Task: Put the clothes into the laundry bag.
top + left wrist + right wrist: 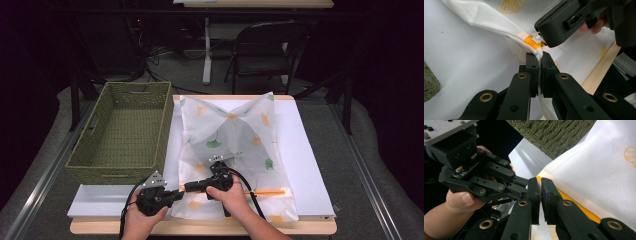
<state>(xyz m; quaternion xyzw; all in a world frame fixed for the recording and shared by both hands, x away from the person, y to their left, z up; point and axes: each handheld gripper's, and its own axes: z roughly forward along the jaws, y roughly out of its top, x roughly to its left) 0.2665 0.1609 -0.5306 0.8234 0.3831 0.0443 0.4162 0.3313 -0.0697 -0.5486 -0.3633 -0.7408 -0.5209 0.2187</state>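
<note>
Left gripper view: my left gripper [539, 56] is clamped on the bag [499, 22] edge beside the orange zipper [532, 42]. Right gripper [540, 185] pinches the zipper end, jaws nearly closed. Bag lies beside the basket [120, 130].

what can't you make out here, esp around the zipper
- Zipper pull: left gripper view, mostly covered by the right gripper.
- What the right gripper's jaws pinch: right gripper view, the contact sits behind the jaws.
- Bag contents: high view, the fabric hides them.
- Bag's near left corner: high view, behind the left gripper.
</note>
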